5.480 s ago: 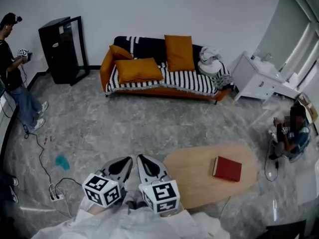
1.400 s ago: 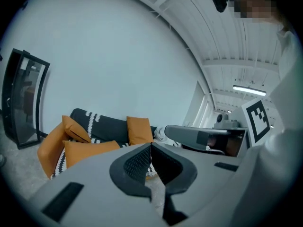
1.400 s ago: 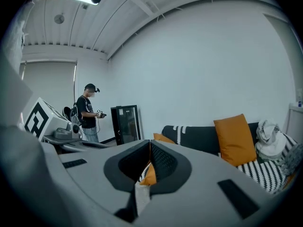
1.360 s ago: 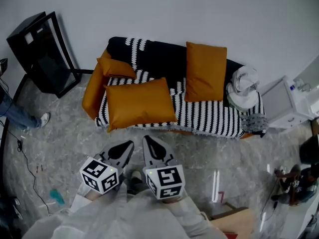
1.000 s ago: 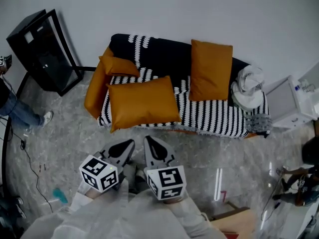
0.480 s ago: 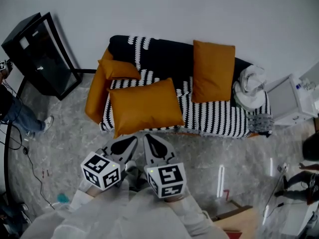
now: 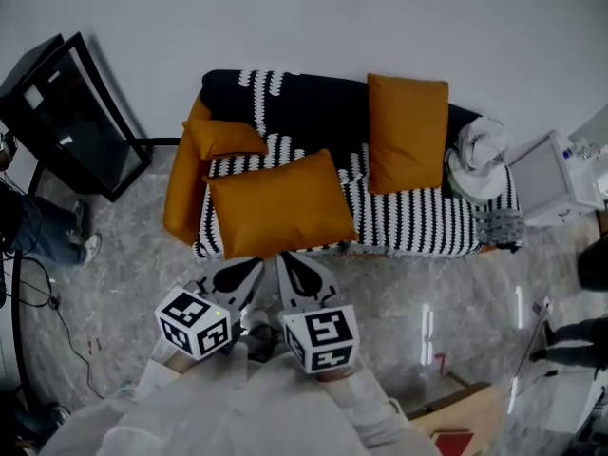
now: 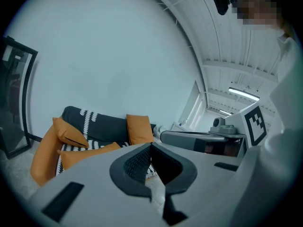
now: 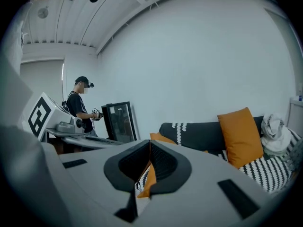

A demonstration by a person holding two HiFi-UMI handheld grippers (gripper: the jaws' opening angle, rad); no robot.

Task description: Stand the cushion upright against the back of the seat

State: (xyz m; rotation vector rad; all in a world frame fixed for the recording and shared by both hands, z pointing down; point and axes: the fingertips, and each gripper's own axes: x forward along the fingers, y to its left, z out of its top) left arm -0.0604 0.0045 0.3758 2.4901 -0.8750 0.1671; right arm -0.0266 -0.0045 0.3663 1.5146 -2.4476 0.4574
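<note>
The sofa (image 7: 408,224) has been closed in on. The left gripper (image 7: 245,274) and right gripper (image 7: 293,269) are clenched shut, empty, at its front edge. The cushion (image 7: 278,202) is lying flat on its seat (untouched). A bystander's (image 9: 81,105) upper body, left of the sofa, is shown only in the right gripper view.

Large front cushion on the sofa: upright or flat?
Flat: large cushion lies face-up on the striped seat, short of the backrest.

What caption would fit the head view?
Left gripper and right gripper, both shut, face the sofa where an orange cushion lies flat.
</note>
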